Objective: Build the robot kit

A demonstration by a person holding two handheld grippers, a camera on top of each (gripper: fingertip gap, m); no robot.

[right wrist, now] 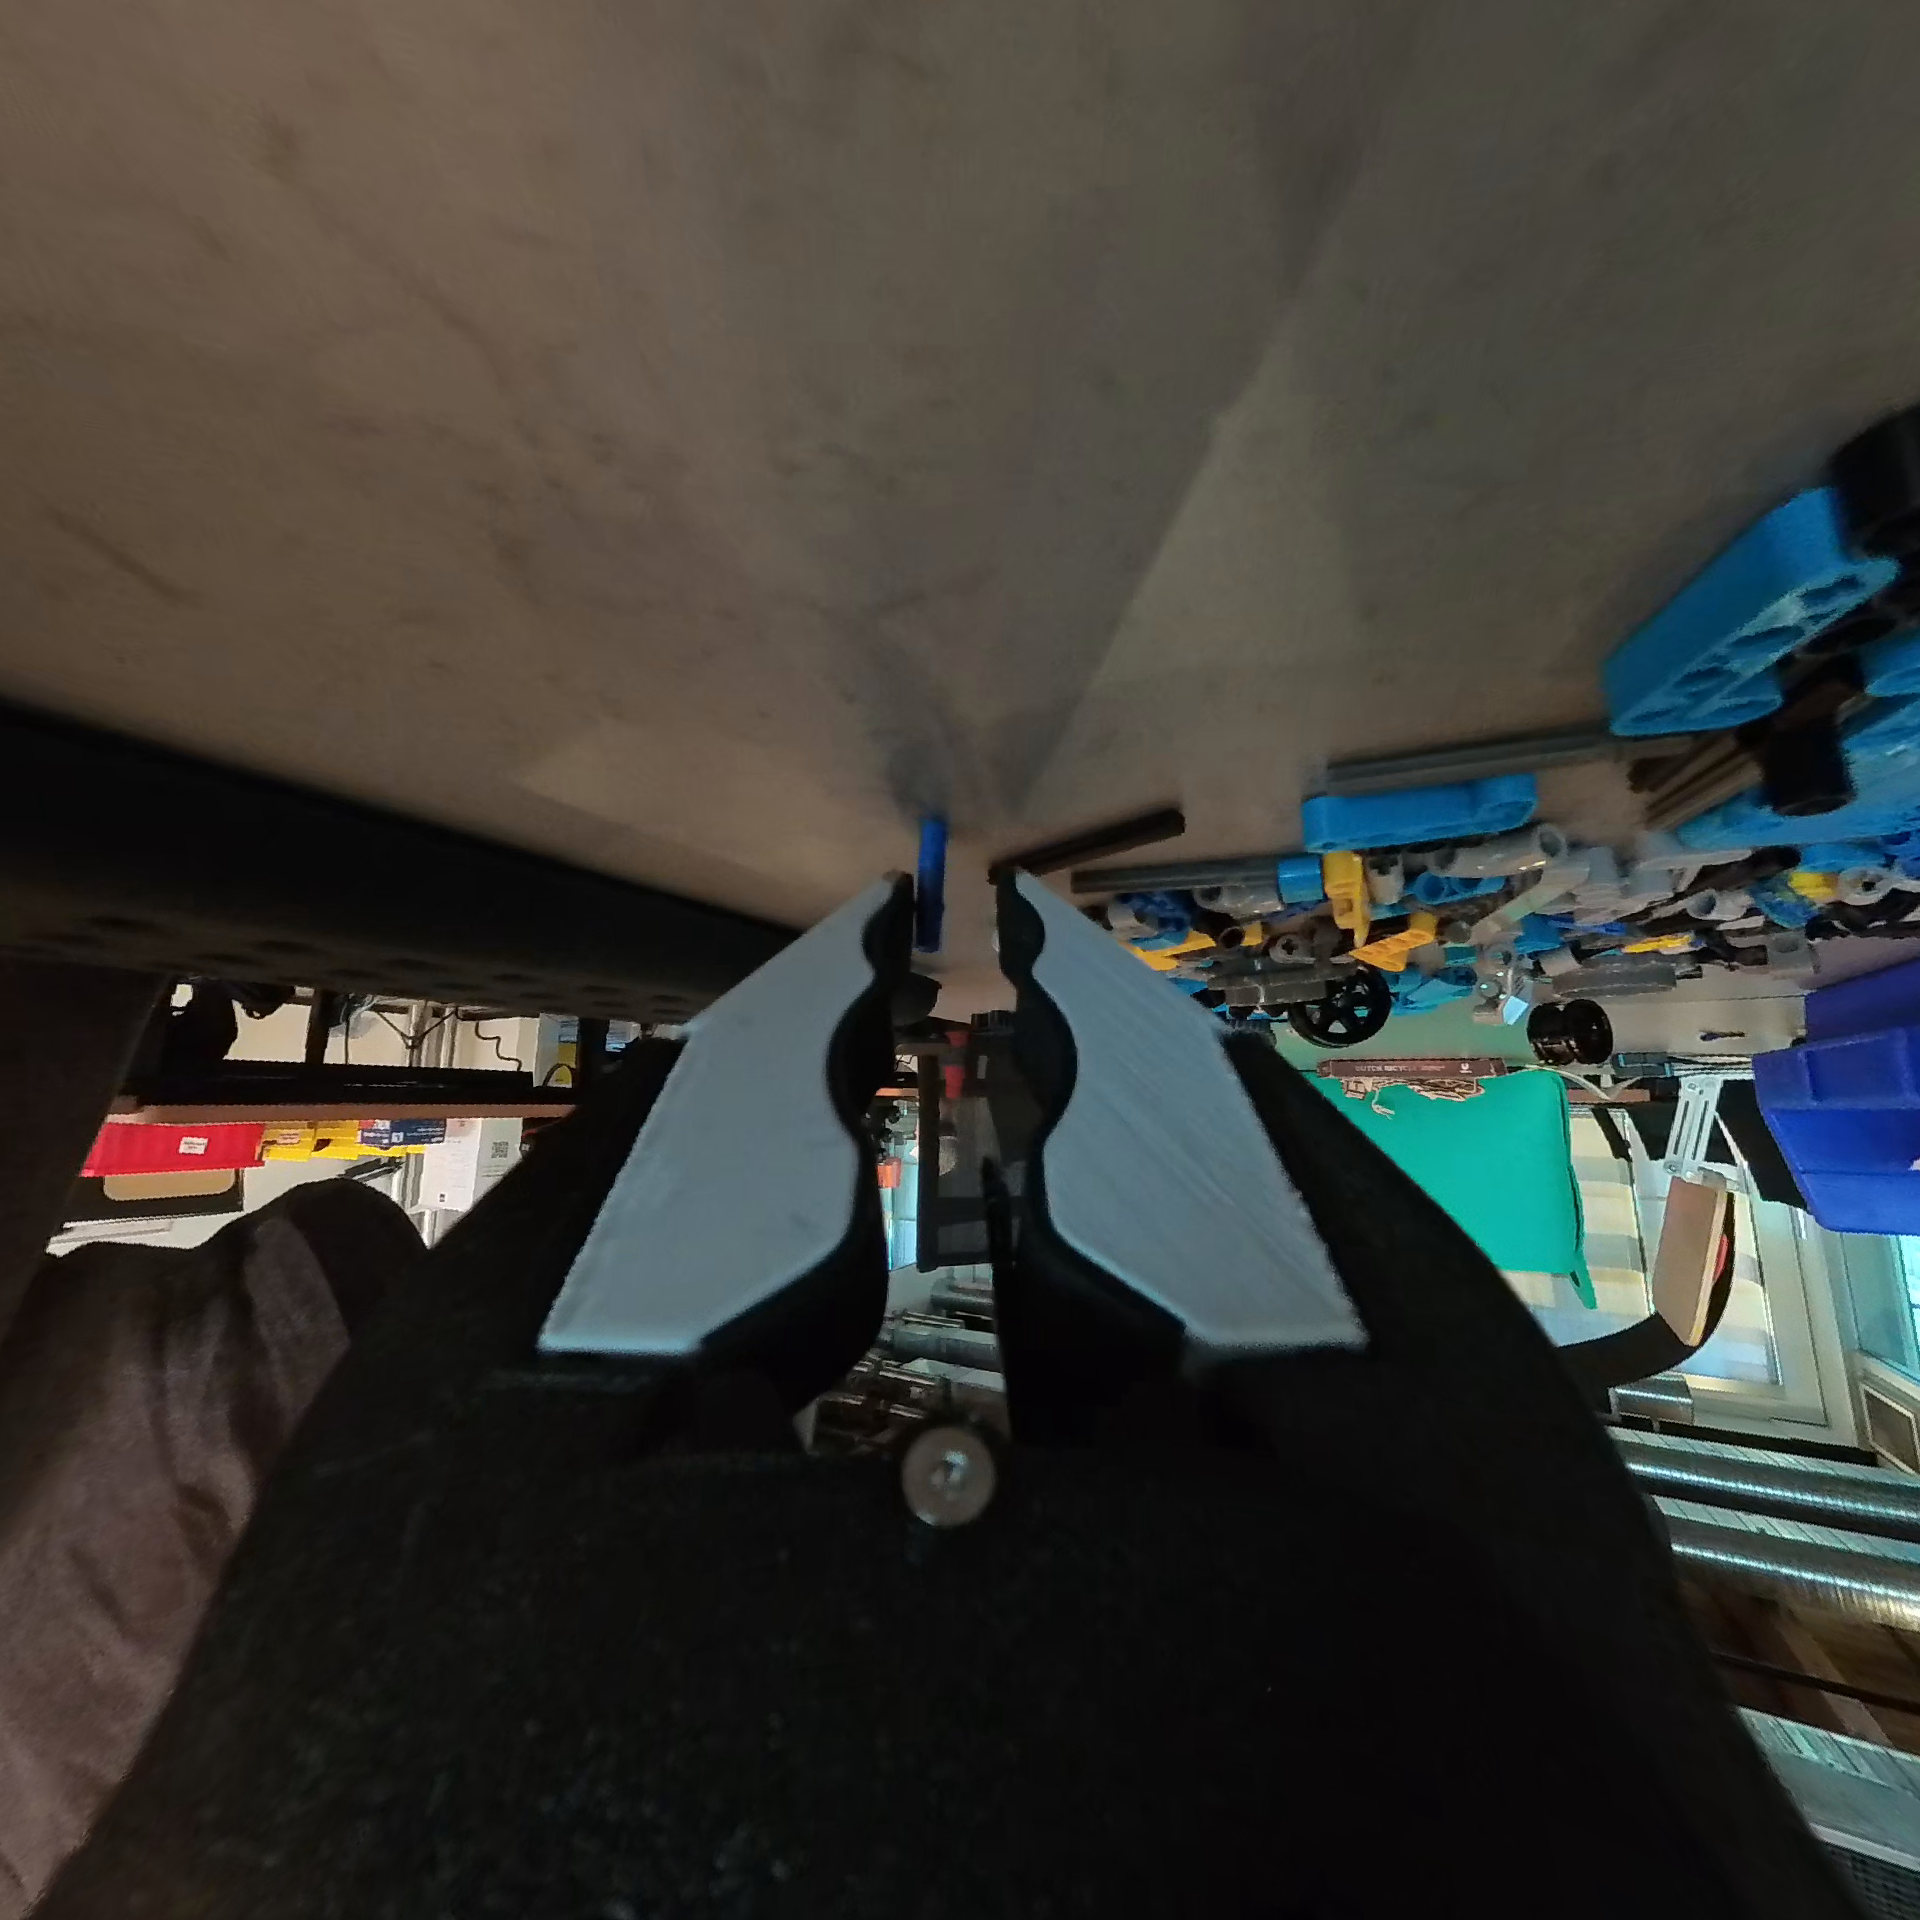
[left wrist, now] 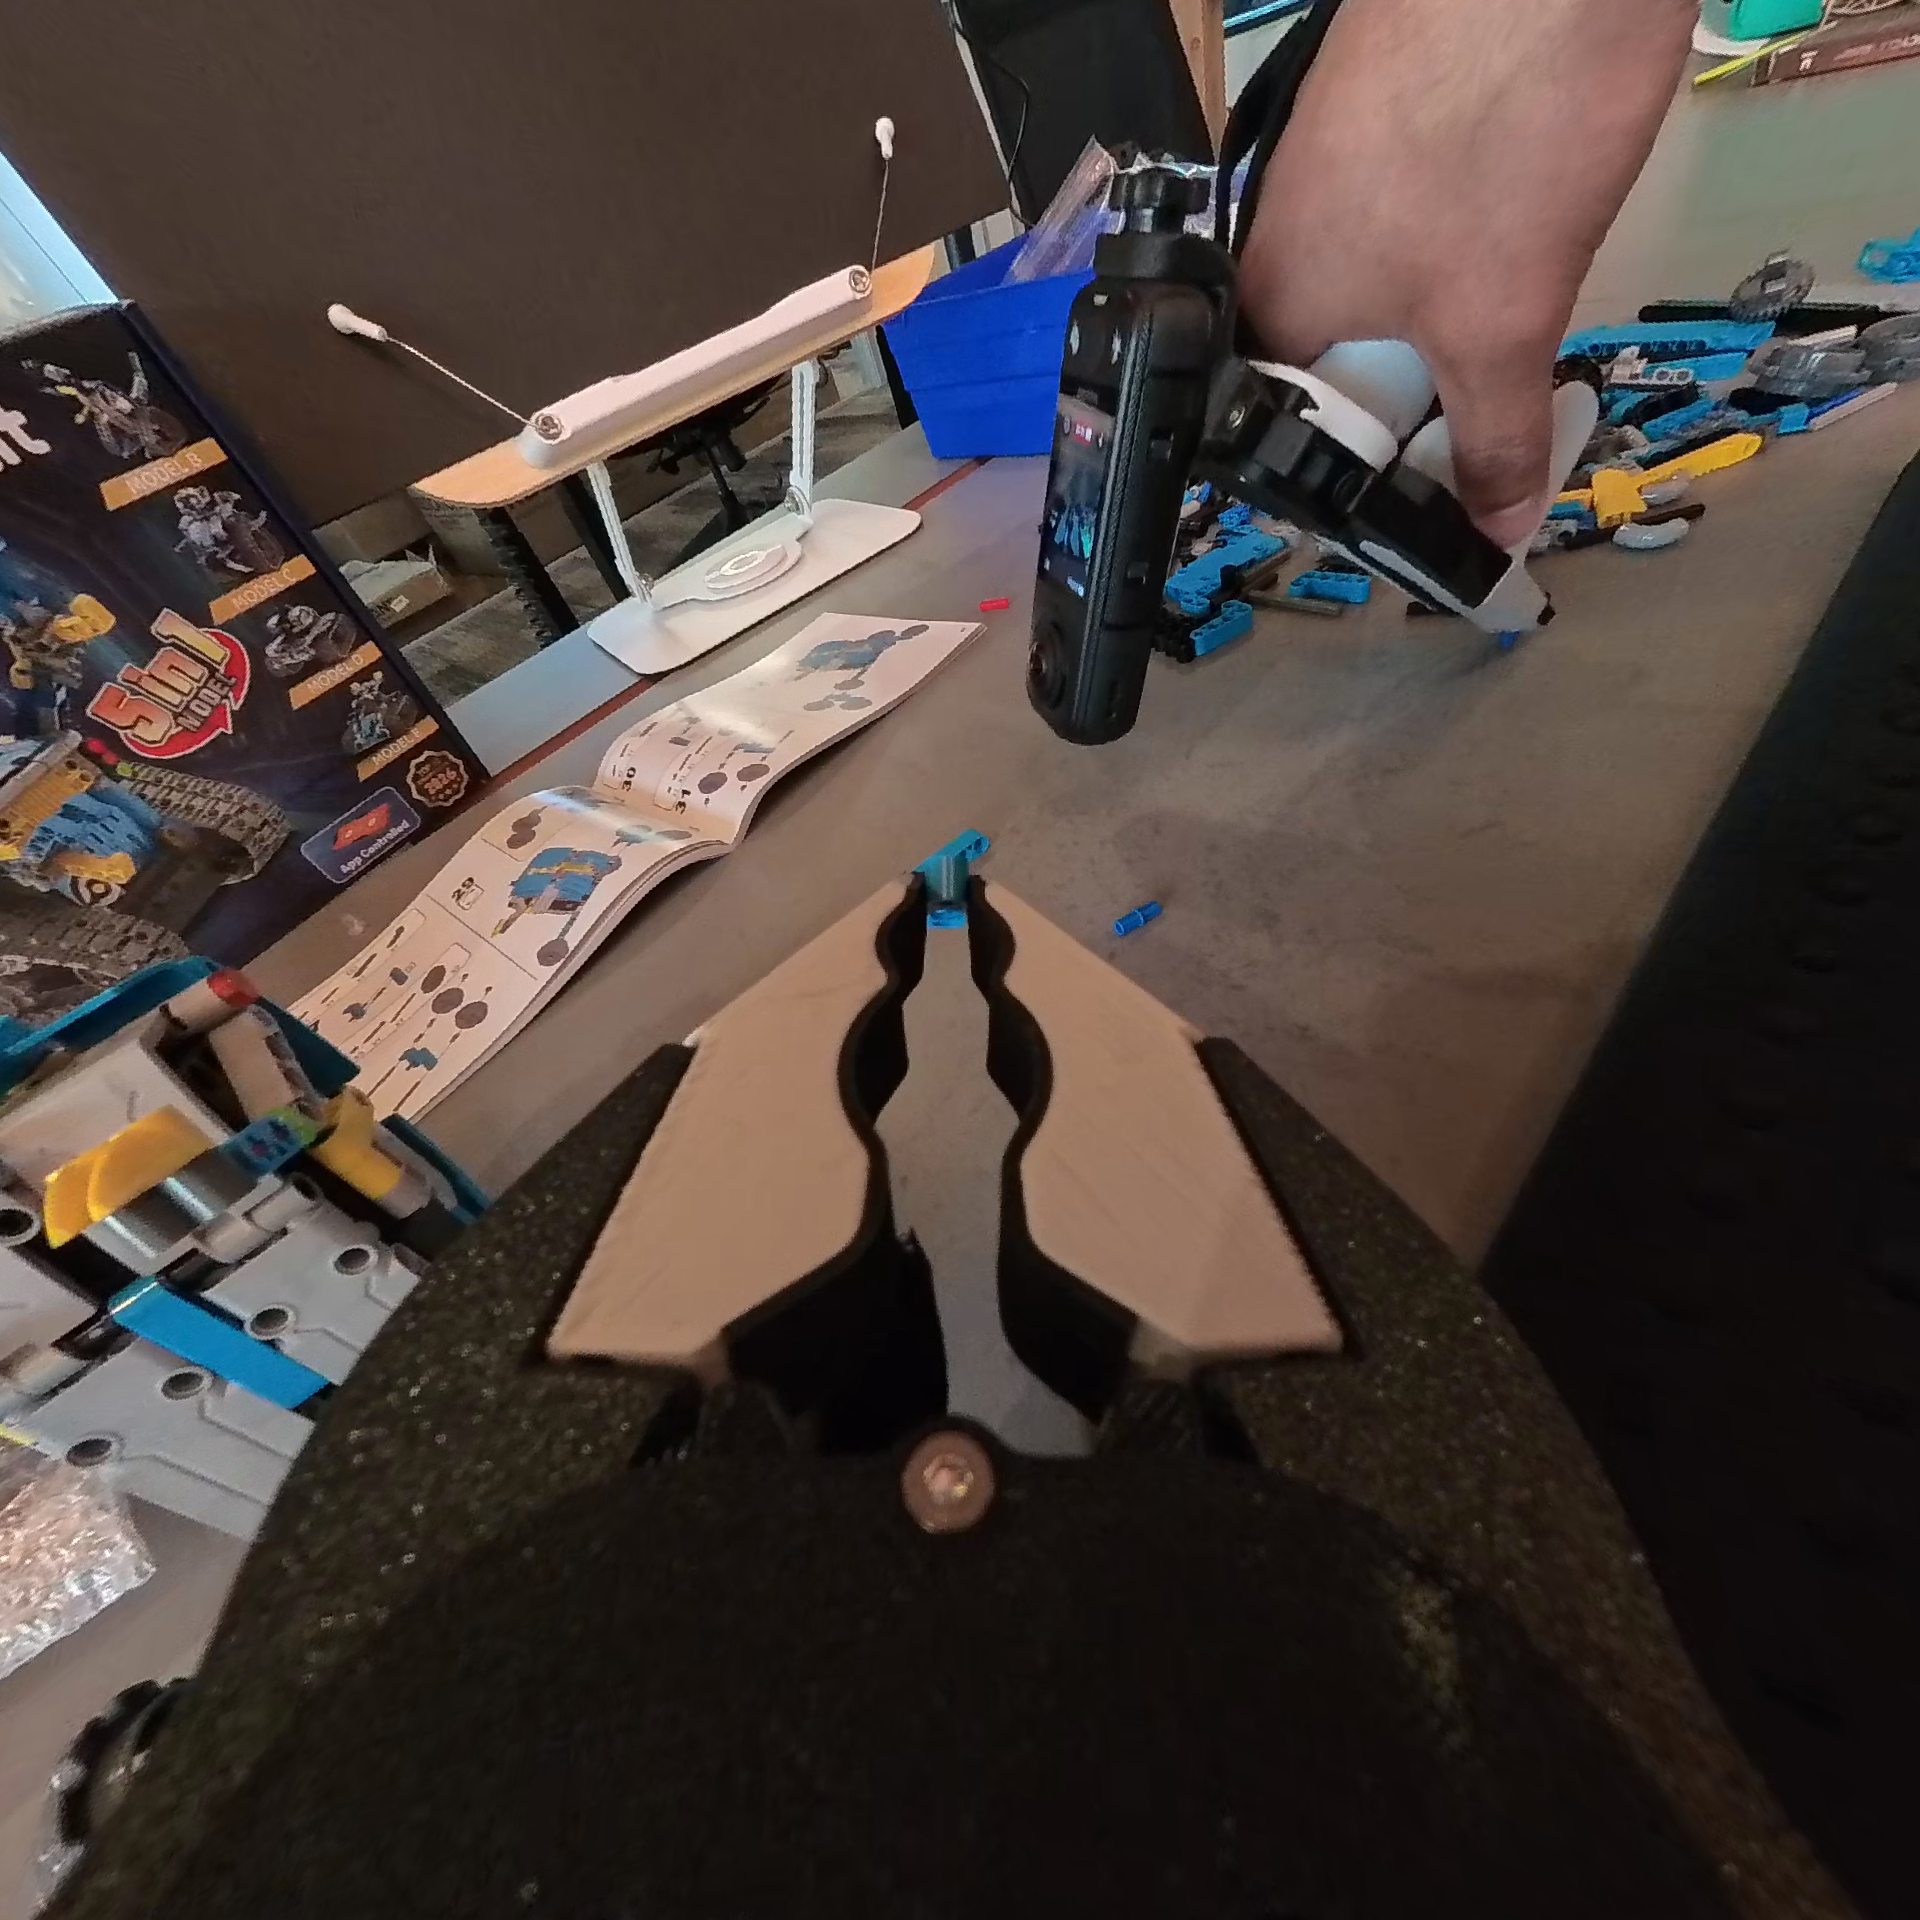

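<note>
Right gripper (right wrist: 951,883), tips slightly apart, straddles a dark blue pin (right wrist: 931,883) on the grey table (right wrist: 623,416); left gripper (left wrist: 948,891) clamps a light blue connector (left wrist: 948,878).

small blue connector piece (left wrist: 945,891) between left gripper (left wrist: 948,883) fingertips

Grey table (left wrist: 1299,852) carrying an open instruction booklet (left wrist: 644,831), white stand (left wrist: 727,582), blue bin (left wrist: 977,353), kit box (left wrist: 187,644); loose blue pin (left wrist: 1136,918), scattered building pieces (left wrist: 1662,416) across the far side
</note>
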